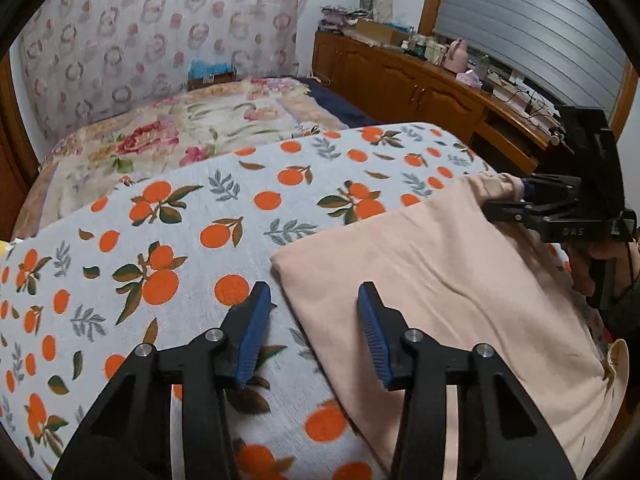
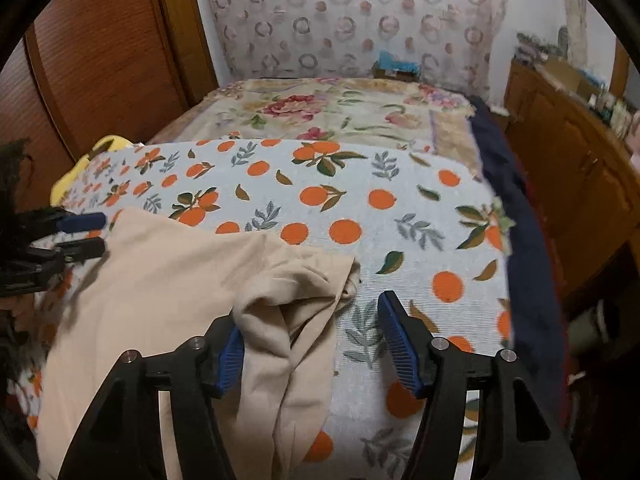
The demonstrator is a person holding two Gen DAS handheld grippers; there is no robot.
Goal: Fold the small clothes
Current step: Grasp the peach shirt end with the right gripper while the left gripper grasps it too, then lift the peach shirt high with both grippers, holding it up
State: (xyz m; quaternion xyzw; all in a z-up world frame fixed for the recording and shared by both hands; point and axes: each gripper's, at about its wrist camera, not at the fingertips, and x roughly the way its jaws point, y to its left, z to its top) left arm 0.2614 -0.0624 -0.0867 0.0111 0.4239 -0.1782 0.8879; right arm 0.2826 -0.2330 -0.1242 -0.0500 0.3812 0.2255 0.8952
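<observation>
Blue-padded jaws of my left gripper (image 1: 314, 312) fill the lower centre of the left wrist view, spread wide and holding nothing; they straddle the near-left corner of the beige garment (image 1: 440, 280), one pad over the orange-print blanket (image 1: 160, 240) and the other over the cloth. I judge this stance to be a ready position for pinching that corner.

Lower centre of the right wrist view: my right gripper (image 2: 316, 340), its jaws likewise wide apart. A rumpled, bunched part of the garment (image 2: 288, 320), possibly a sleeve or leg, lies between them and against the left pad. No pinch is made, so the cloth merely rests there. In the left wrist view this gripper (image 1: 516, 204) appears at the right edge of the frame, at the garment's far corner.

The garment lies on the blanket on the bed, occupying the lower right of the left wrist view and the lower left of the right wrist view. Its main body lies mostly flat with soft wrinkles; the bunched portion at the right-hand end is untidy and, in my judgement, needs to be straightened or tucked before a clean fold.

Upper frame, both views: a floral bedspread (image 1: 180, 132) and a patterned headboard cover (image 1: 160, 32); a wooden cabinet (image 1: 420, 84) stands at upper right of the left wrist view.
</observation>
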